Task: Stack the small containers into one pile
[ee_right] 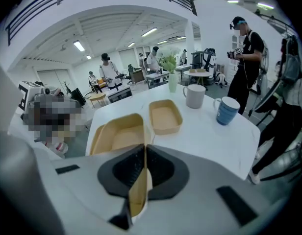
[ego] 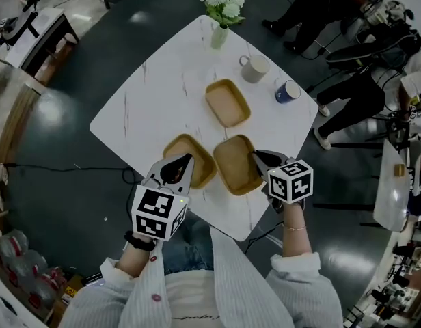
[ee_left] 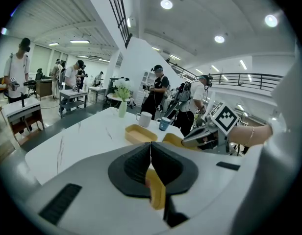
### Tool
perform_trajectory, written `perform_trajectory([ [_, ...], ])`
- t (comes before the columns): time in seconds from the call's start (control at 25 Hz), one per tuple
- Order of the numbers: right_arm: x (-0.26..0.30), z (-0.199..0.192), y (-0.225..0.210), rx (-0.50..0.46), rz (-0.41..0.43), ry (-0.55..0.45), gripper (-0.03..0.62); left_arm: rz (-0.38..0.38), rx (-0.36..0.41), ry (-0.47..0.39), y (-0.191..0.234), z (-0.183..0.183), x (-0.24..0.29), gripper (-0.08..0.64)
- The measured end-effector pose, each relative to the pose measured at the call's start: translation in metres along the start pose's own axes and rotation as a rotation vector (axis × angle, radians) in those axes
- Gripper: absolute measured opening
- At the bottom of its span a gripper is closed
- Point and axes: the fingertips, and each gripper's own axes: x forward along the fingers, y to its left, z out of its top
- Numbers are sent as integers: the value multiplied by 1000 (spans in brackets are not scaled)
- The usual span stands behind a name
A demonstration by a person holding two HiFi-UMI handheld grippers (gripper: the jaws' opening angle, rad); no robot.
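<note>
Three shallow tan containers are on the white marble table. The far container lies alone mid-table. My left gripper is shut on the near rim of the left container; that rim shows as a yellow strip between the closed jaws. My right gripper is shut on the right rim of the right container. In the right gripper view this container stretches ahead of the pinched rim. It sits beside the left one, their edges close or overlapping.
A vase of white flowers stands at the table's far corner. A white mug and a blue mug sit to the right of the far container. People stand and sit around the table. The near table edge runs just under my grippers.
</note>
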Motion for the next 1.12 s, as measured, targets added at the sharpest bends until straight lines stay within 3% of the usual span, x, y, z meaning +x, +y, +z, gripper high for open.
perform_trajectory([
  [0.36,39,39,65,-68,106,1,23,49,-7,1,38,-1,-22,18],
  [0.6,65,44,99,-74,150,25,23,74,-17,15,65,-5,-38,18],
  [1.12,98,28,113,-63,177,103,23,56,-11,51,92,-16,-45,18],
])
